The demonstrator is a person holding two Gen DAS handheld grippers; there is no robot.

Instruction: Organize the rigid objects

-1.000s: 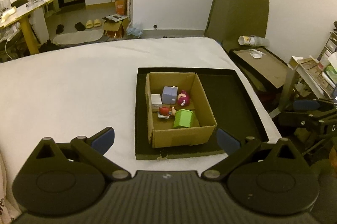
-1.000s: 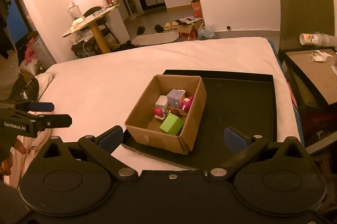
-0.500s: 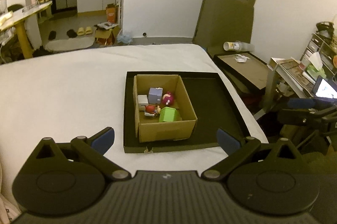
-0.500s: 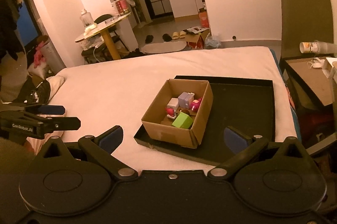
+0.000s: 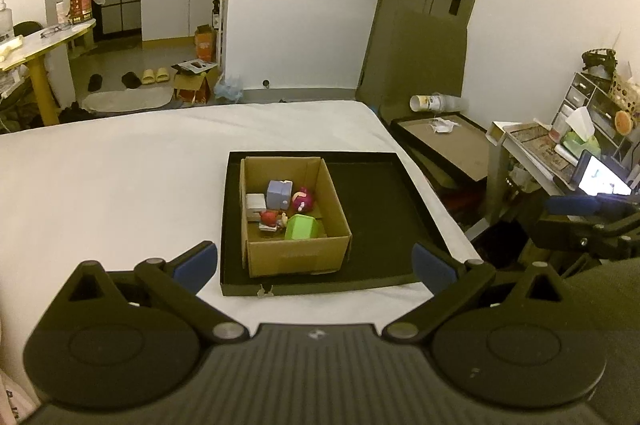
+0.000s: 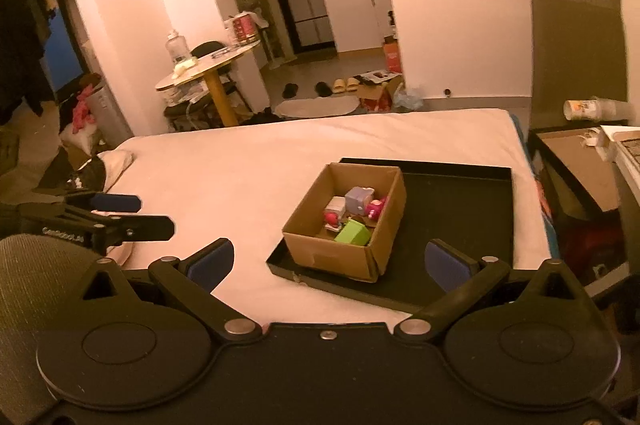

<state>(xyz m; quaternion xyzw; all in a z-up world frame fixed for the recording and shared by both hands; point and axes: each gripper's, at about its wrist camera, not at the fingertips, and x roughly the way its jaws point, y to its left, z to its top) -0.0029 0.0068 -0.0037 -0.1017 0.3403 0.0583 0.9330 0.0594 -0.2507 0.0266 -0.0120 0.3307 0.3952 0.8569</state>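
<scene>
A cardboard box [image 5: 298, 254] [image 6: 338, 253] stands in the left part of a black tray [image 5: 372, 209] [image 6: 452, 225] on the white bed. Inside it lie a green block [image 5: 301, 227] [image 6: 352, 233], a lilac cube [image 5: 279, 194] [image 6: 359, 198], a white cube [image 5: 255, 204], a pink figure [image 5: 302, 200] [image 6: 374, 209] and a small red figure [image 5: 270, 218]. My left gripper [image 5: 315, 261] is open and empty, well back from the tray's near edge. My right gripper [image 6: 328, 259] is also open and empty, held back from the box. Each gripper shows at the edge of the other's view.
The white bed [image 5: 120, 177] spreads to the left and behind the tray. A brown board with a paper cup [image 5: 430, 102] stands beside the bed on the right. A cluttered shelf [image 5: 580, 145] is at far right. A round table [image 6: 212, 69] stands beyond the bed.
Both grippers have pulled back and risen from the box, which now looks smaller and farther in both views. Both stayed open and empty.
</scene>
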